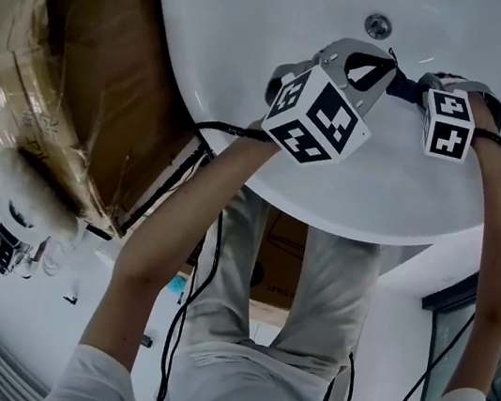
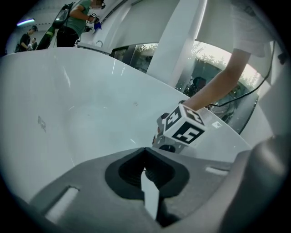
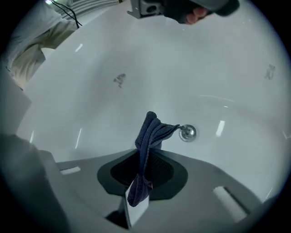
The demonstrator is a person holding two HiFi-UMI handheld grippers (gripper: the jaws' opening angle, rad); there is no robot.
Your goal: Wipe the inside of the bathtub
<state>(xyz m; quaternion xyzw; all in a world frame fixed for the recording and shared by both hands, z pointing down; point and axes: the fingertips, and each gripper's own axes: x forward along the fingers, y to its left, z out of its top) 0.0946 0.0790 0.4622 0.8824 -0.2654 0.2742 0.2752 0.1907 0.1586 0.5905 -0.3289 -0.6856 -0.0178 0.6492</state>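
Between the pinching jaws of the right gripper [image 3: 144, 154], a dark blue cloth [image 3: 152, 132] is sticking out lengthwise along them, its bunched tip pointing toward the drain [image 3: 187, 132] inside the white bathtub [image 3: 91, 104]; farther off, the left gripper [image 2: 145, 157] is hovering, pressed together and empty.

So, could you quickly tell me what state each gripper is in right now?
Left gripper: shut, empty.
Right gripper: shut on the dark blue cloth.
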